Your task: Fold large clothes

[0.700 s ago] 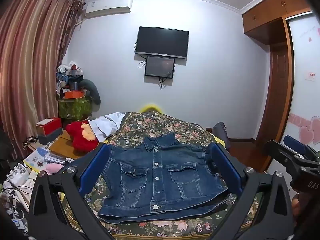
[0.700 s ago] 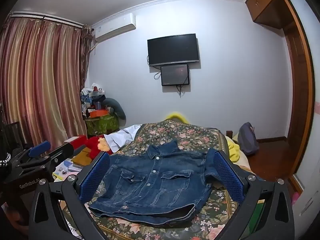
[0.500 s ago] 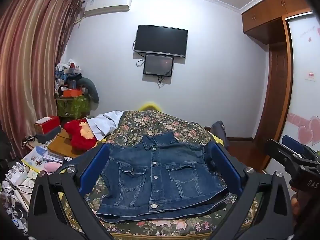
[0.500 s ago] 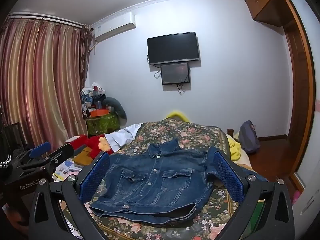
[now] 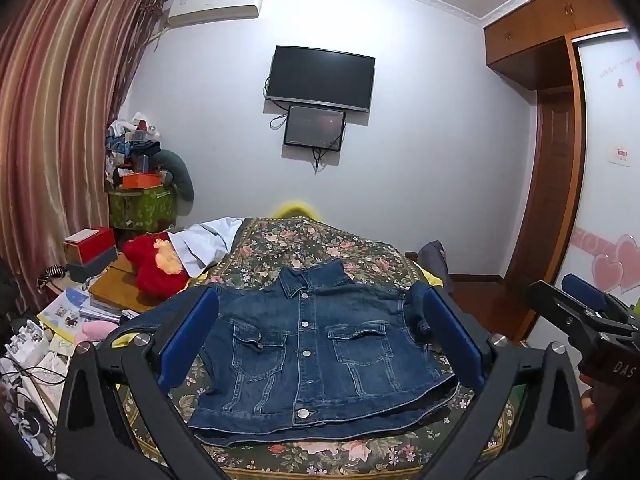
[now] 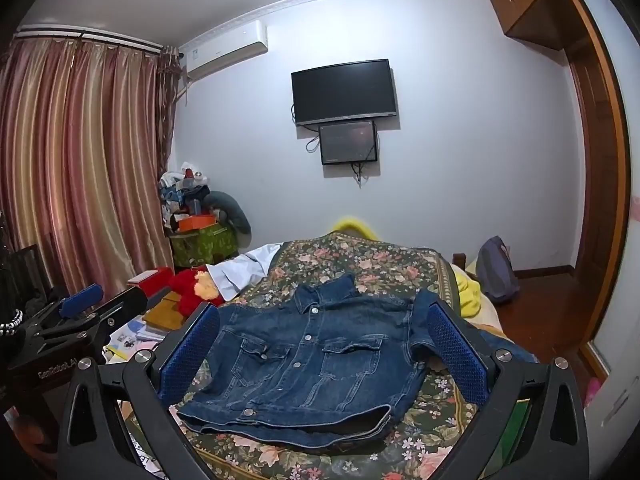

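A dark blue denim jacket [image 5: 316, 352] lies front up and buttoned on a bed with a floral cover [image 5: 304, 248], collar toward the far wall. It also shows in the right wrist view [image 6: 316, 360]. Its sleeves hang off the left and right sides. My left gripper [image 5: 320, 336] is open and empty, held above the near end of the bed. My right gripper [image 6: 320, 344] is open and empty, level with it. The right gripper's body shows at the right edge of the left wrist view [image 5: 588, 320]; the left gripper's body shows at the left of the right wrist view [image 6: 76, 320].
A red plush toy [image 5: 154, 268], a white cloth [image 5: 208, 240] and piled books and boxes [image 5: 88, 248] lie left of the bed. A yellow blanket [image 6: 470, 292] and a grey bag [image 6: 496, 270] sit at the right. A wooden wardrobe [image 5: 560, 160] stands at the right.
Both grippers have shifted slightly; the jacket sits a little lower in both views. Nothing was grasped and the jacket has not moved on the bed.
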